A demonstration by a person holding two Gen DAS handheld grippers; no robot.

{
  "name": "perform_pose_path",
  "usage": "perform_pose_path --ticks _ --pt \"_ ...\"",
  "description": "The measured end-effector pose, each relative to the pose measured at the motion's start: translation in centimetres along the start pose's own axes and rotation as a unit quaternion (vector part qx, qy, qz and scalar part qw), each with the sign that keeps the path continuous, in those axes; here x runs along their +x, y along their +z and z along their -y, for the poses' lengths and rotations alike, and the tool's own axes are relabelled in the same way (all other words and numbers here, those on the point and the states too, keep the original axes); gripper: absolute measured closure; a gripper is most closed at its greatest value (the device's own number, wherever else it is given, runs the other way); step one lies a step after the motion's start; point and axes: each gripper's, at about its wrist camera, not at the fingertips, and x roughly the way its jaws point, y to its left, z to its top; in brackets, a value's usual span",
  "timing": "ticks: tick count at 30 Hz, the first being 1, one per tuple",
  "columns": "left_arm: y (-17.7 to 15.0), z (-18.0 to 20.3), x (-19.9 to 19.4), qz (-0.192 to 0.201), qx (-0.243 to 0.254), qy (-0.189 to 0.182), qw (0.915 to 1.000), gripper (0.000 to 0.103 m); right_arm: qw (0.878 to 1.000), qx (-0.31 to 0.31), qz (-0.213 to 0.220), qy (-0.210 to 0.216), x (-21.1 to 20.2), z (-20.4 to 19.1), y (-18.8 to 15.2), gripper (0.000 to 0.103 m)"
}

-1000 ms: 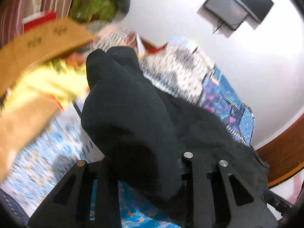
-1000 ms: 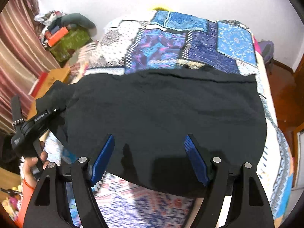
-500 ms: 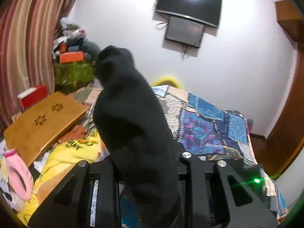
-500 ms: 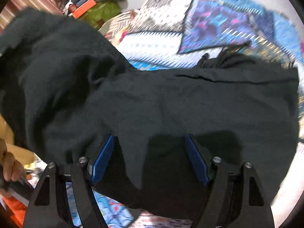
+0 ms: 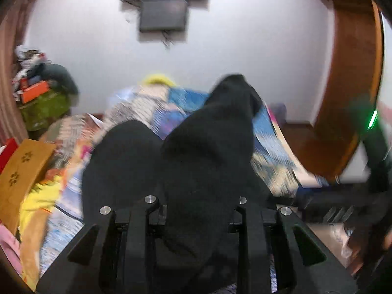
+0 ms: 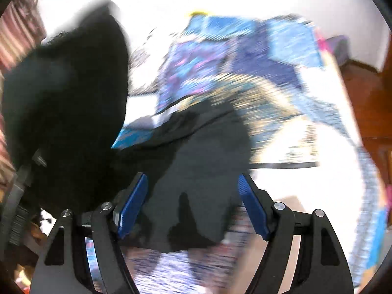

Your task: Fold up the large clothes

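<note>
Left gripper point(image 5: 196, 210) is pinching a bunched fold of the black garment point(image 5: 205, 147), lifted off the patchwork bedspread point(image 5: 272, 132); the cloth stands up between its fingers and hides the pads. Step looks like carrying one edge across for a fold. Right gripper point(image 6: 191, 203) has its blue pads point(image 6: 132, 205) spread wide, gripping nothing, with the garment's lower part under them on the bed. Next move probably calls for laying the lifted edge flat over the resting part and aligning the edges. Clutter at left: wooden lap table point(image 5: 22, 171), yellow cloth point(image 5: 39, 196), green bag point(image 5: 44, 107). Heavy motion blur in both views.
</note>
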Motion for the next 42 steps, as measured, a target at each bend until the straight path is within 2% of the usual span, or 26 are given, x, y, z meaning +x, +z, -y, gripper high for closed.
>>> perform_pose_path --ticks 2,5,9,12,15,17,20,22,24,27,31,36,39,42 --pt "-1.5 1.5 1.4 -0.035 0.013 -0.016 0.9992 0.077 1.000 0.011 0.011 -0.016 -1.5 2.2 -0.6 0.030" --pt "-4.4 3.7 3.5 -0.098 0.039 -0.036 0.9937 0.077 0.999 0.022 0.017 -0.033 -2.6 4.4 -1.3 0.030" --pt "-6.8 5.7 3.7 -0.120 0.114 -0.031 0.9857 0.074 0.998 0.030 0.014 -0.049 -3.3 6.0 -2.6 0.030" --pt "-7.3 5.9 3.6 -0.129 0.129 -0.033 0.9827 0.069 0.998 0.037 0.007 -0.044 -3.4 6.2 -3.2 0.030" --pt "-7.1 5.9 3.4 -0.148 0.116 -0.068 0.9799 0.051 0.999 0.038 0.009 -0.035 -3.9 6.2 -3.5 0.030" --pt "-7.0 6.2 2.8 -0.152 0.124 -0.079 0.9774 0.037 0.999 0.032 0.014 -0.031 -4.4 5.7 -3.4 0.030" --pt "-7.1 7.0 2.0 -0.154 0.157 -0.065 0.9734 0.029 0.999 0.019 0.025 -0.031 -5.1 4.8 -3.2 0.030" --pt "-6.9 7.0 1.3 -0.149 0.164 -0.052 0.9736 0.027 0.999 0.011 0.032 -0.034 -5.4 4.2 -3.1 0.030" --pt "-6.1 6.8 0.0 -0.136 0.159 -0.045 0.9768 0.026 0.999 0.003 0.040 -0.031 -5.9 3.5 -3.0 0.030" --pt "-4.7 5.7 -2.1 -0.115 0.136 -0.053 0.9825 0.022 0.999 -0.005 0.046 -0.026 -6.3 2.7 -2.9 0.030" --pt "-2.7 3.8 -5.3 -0.068 0.117 -0.052 0.9895 0.015 0.998 -0.020 0.053 -0.017 -6.5 1.1 -2.6 0.030" --pt "-0.5 -0.7 -7.6 -0.024 0.072 -0.027 0.9967 0.008 0.997 -0.040 0.061 0.006 -6.3 -1.6 -2.2 0.030" --pt "0.0 -4.5 -7.4 -0.023 0.032 0.006 0.9992 0.007 0.997 -0.048 0.061 0.024 -5.8 -3.3 -1.8 0.030" --pt "-0.4 -8.5 -6.3 -0.041 -0.013 0.038 0.9984 0.007 0.996 -0.051 0.052 0.047 -5.0 -4.8 -1.7 0.030"
